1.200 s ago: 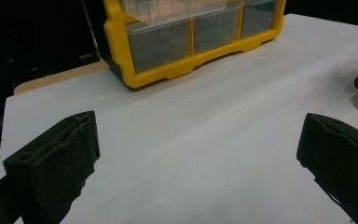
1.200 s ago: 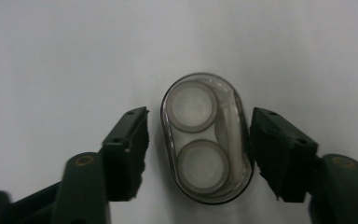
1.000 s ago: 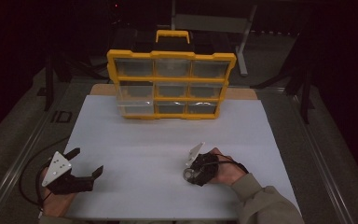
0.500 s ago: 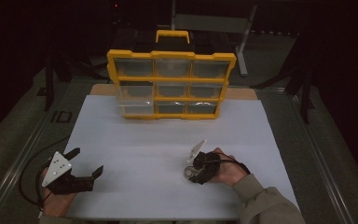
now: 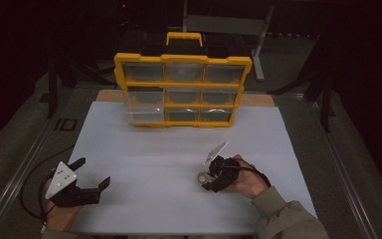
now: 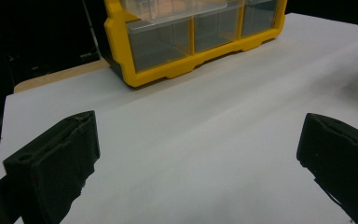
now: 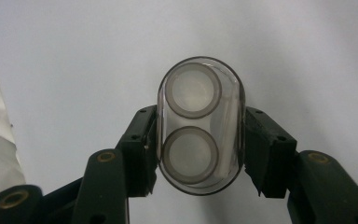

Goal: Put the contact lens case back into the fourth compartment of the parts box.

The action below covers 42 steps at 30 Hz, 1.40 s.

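A small clear oval case (image 7: pixel 200 126) with two round rings inside sits between the black pads of my right gripper (image 7: pixel 200 142), which is shut on it. In the high view that gripper (image 5: pixel 210 177) hangs just above the white sheet at the front right, with the case (image 5: pixel 204 177) at its tip. My left gripper (image 5: pixel 92 171) rests at the front left, jaws wide open with nothing between them. In the left gripper view its fingers (image 6: pixel 56 158) frame bare white sheet.
A yellow organiser (image 5: pixel 183 92) with clear drawers and a handle stands upright at the back of the white sheet (image 5: pixel 179 144); one drawer at its left seems pulled out a little. It also appears in the left gripper view (image 6: pixel 168 70). Dark stands flank the table.
My right gripper has lifted slightly with the clear case in it. The left gripper has kept still.
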### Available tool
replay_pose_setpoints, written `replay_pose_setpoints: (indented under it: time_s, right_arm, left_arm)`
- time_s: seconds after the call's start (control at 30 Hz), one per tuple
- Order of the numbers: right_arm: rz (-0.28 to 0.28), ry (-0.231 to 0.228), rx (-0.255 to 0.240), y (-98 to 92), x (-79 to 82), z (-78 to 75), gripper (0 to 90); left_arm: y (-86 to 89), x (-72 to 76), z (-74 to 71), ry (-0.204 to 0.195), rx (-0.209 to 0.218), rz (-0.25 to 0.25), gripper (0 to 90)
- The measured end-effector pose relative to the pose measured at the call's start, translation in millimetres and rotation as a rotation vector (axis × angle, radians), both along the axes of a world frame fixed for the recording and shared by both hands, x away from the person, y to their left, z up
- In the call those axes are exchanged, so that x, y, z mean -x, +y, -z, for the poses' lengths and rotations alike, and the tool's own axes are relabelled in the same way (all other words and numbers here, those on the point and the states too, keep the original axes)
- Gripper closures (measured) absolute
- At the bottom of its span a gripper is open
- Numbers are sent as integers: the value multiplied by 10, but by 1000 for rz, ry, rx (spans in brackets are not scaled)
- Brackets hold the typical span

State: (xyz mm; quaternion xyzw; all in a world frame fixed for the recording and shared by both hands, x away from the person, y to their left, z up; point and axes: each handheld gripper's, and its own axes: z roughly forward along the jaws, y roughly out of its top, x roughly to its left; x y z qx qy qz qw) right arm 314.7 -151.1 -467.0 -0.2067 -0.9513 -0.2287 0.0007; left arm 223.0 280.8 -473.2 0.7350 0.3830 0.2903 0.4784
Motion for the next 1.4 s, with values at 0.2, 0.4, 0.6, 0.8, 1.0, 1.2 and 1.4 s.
replay_pose_setpoints:
  time_s: [0.2, 0.4, 0.6, 0.8, 1.0, 1.2, 1.4]
  right_arm:
    - [30, -4, -16, 1, 2, -98, 486]
    - [59, -16, -27, -1, 5, -217, 486]
    - [73, -21, -34, -4, 3, -324, 486]
    - [77, -37, -47, -11, -27, -423, 486]
    - [79, -54, -52, -14, -72, -513, 486]
    - [90, -66, -48, -32, -152, -581, 486]
    - [88, -71, -38, -26, -182, -642, 486]
  left_arm:
    - [1, 0, 0, 0, -1, -2, 0]
    - [0, 2, -3, -1, 0, -3, 0]
    - [1, 2, -4, -2, 0, -5, 0]
    - [4, 2, -4, -4, 0, -8, 0]
    - [3, 6, -9, -7, 5, -8, 0]
    - [6, 7, -11, -8, 6, -8, 0]
    - [4, 7, -11, -7, 7, -7, 0]
